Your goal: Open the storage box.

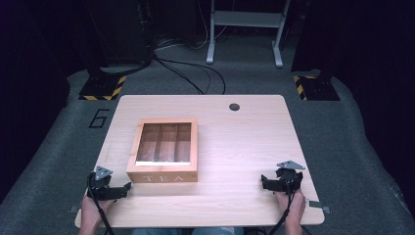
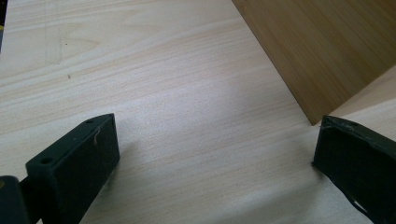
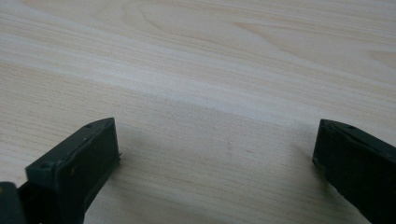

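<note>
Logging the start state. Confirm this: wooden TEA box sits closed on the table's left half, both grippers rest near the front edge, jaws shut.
One thing is off: the jaws are open, not shut. Each gripper view shows its two black jaws wide apart over bare wood. The TEA box, table, left gripper and right gripper are as stated.

The pale, smooth-grained wooden bench (image 1: 254, 142) had a soft matt sheen. The square honey-coloured wooden tea box (image 1: 163, 150) looked satin-smooth, its lid set with a glossy clear pane. The left tool (image 1: 113, 190) and right tool (image 1: 274, 184) were matt black, seemingly plastic. The floor (image 1: 352, 147) was rough grey carpet.
</note>
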### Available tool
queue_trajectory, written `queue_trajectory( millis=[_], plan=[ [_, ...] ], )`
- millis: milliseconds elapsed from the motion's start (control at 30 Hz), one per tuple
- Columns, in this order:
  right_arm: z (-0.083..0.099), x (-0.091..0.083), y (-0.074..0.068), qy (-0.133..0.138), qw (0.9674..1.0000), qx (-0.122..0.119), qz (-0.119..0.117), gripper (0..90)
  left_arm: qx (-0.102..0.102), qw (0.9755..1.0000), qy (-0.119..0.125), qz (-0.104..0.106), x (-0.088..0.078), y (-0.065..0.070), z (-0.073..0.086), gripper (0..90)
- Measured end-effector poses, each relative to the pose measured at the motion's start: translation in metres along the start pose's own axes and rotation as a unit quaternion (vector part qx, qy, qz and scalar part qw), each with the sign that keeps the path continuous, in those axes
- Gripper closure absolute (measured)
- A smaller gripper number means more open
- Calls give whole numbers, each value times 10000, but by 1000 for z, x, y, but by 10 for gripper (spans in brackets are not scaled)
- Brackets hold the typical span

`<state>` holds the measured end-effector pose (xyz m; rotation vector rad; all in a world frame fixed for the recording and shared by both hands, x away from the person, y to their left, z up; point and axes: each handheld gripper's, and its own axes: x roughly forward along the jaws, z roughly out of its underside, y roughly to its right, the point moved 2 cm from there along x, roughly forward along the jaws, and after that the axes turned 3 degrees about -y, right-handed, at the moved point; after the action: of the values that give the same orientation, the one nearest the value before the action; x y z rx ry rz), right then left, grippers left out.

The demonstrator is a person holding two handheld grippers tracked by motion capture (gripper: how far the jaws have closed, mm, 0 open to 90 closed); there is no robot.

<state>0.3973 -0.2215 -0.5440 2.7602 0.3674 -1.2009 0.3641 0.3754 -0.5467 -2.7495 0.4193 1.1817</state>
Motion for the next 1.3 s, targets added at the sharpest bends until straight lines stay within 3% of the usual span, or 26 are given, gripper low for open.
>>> queue_trajectory(
  millis=[300, 433, 633, 767, 833, 867, 900, 933, 1000, 1200, 1300],
  plan=[
    [-1, 1, 0, 5, 10000, 27, -31, 0, 47, 10000, 15, 38, 0, 1, 0, 0],
    [-1, 0, 0, 13, 10000, 15, -25, 1, 306, 9993, -51, 226, -1, 0, 1, 1],
    [0, 0, 0, 1, 10000, -14, -13, 1, 214, 9996, -92, 170, -3, 3, 1, 3],
    [-1, 0, 0, 17, 10000, 20, -10, 1, 320, 9991, -84, 253, -4, 6, 3, 0],
    [-1, 0, 0, 13, 10000, 20, -2, 1, 322, 9979, 106, 543, -5, 7, 3, 0],
    [-1, 0, 0, 16, 10000, 19, 1, 1, 244, 9950, 440, 859, -10, 9, 3, 0],
    [-1, 0, 0, 15, 10000, 17, 1, 2, 244, 9950, 440, 859, -10, 9, 3, 0],
    [-1, 0, 0, 17, 10000, 19, 3, 2, 277, 9926, 683, 961, -15, 13, 1, 0],
    [-1, 0, 0, 20, 10000, 23, -4, 6, 305, 9905, 898, 1000, -18, 18, -1, 0],
    [0, 0, 1, 15, 10000, -62, -20, 13, 219, 9862, 1197, 1125, -23, 22, -11, 5],
    [0, 0, 0, 33, 10000, -22, -29, 17, 174, 9851, 1274, 1140, -25, 21, -15, 51]
  ],
)
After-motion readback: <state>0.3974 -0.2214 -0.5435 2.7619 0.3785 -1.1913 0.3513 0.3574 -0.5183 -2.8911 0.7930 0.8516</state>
